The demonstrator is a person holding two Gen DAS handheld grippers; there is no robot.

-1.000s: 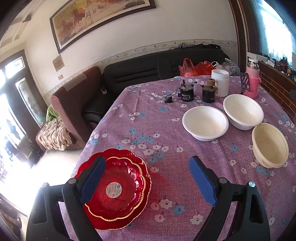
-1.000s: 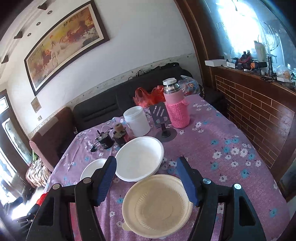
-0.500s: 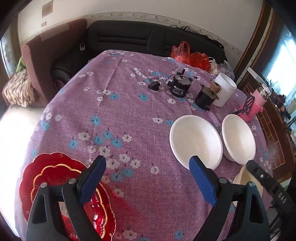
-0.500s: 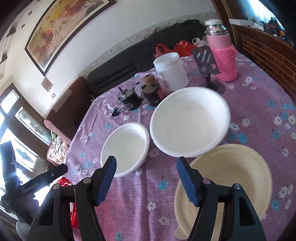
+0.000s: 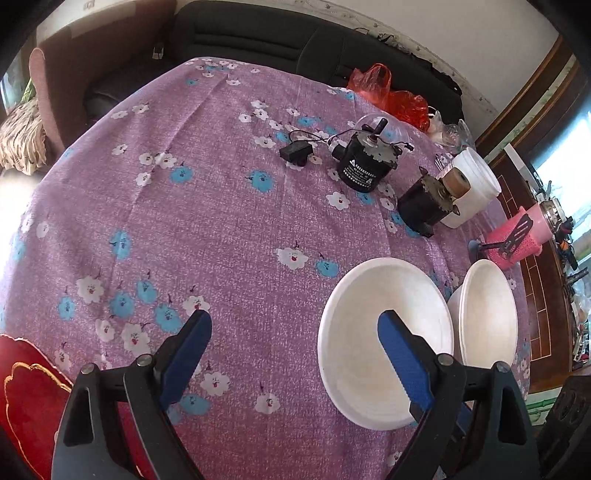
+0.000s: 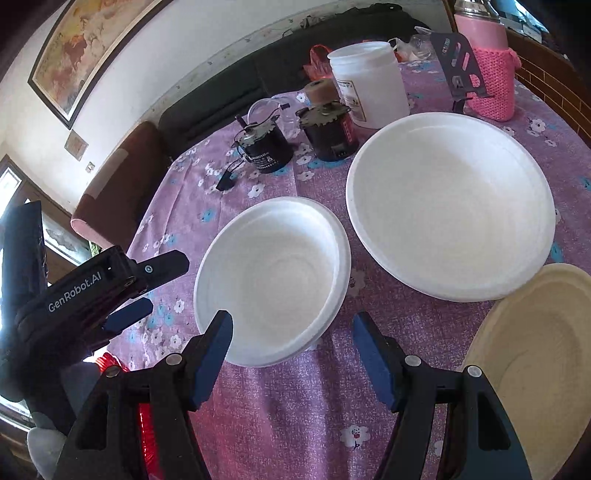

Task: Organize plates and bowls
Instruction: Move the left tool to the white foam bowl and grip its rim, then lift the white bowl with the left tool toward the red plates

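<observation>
A small white bowl (image 6: 273, 277) sits on the purple flowered tablecloth (image 6: 295, 413), with a larger white bowl (image 6: 450, 206) to its right and a cream bowl (image 6: 535, 369) at the near right. My right gripper (image 6: 291, 328) is open and empty, its left finger over the small bowl's near rim. My left gripper (image 5: 293, 328) is open and empty; its right finger overlaps the small white bowl (image 5: 384, 339). It also shows at the left of the right wrist view (image 6: 122, 291). The larger white bowl (image 5: 487, 317) stands beside it. Red plates (image 5: 26, 402) lie at the near left.
Two black motors (image 5: 365, 162) (image 5: 424, 206), a white jar (image 5: 472, 188), a pink flask (image 5: 517, 240) with a phone stand, and a small black plug (image 5: 295, 153) crowd the far right of the table. A black sofa (image 5: 258, 33) stands behind it.
Both grippers moved forward and down toward the small white bowl. The left swung right, so the red plates slid to the frame's edge. The jaws stayed open.
</observation>
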